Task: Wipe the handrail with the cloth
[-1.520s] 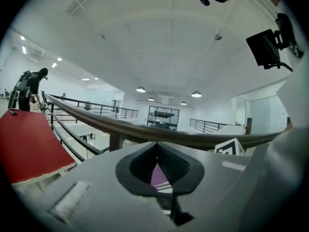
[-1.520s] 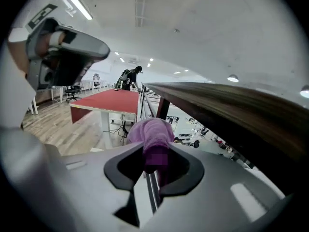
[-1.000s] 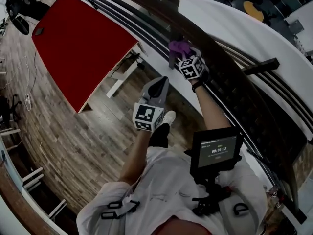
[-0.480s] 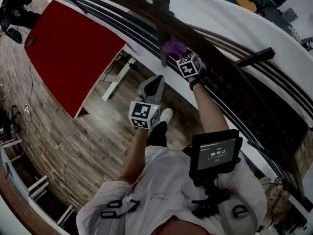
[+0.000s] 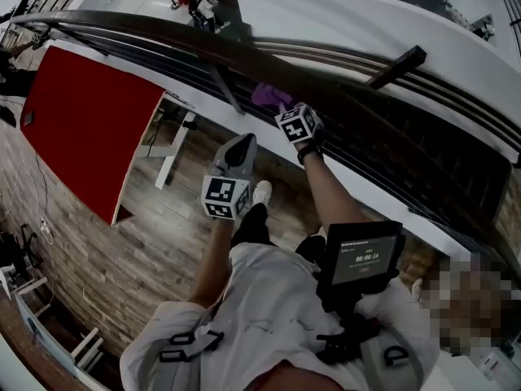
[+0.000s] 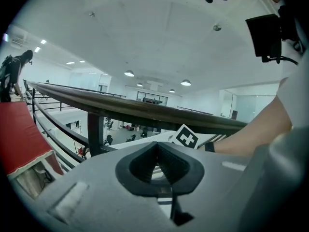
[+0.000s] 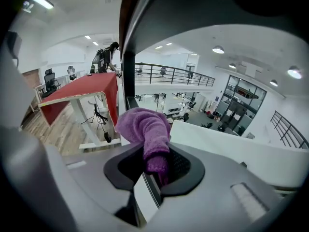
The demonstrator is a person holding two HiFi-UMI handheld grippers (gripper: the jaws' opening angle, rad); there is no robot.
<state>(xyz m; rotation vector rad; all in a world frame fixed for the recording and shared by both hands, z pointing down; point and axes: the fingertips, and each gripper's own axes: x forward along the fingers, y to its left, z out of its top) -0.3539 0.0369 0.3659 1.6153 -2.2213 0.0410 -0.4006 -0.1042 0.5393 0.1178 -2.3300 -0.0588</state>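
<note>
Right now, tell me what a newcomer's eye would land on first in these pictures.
The purple cloth stands out first, pinched in the right gripper at the dark handrail, top centre of the head view. Next comes the big red tabletop at left. The left gripper hangs shut and empty below the rail.

Grey left gripper [image 5: 242,143], marker-cubed right gripper [image 5: 277,107], white T-shirt [image 5: 269,300], black wristband [image 5: 308,153], chest screen [image 5: 361,259]

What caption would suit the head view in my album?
From above: right gripper holds a purple cloth to the dark handrail; left gripper hangs shut, empty.
</note>
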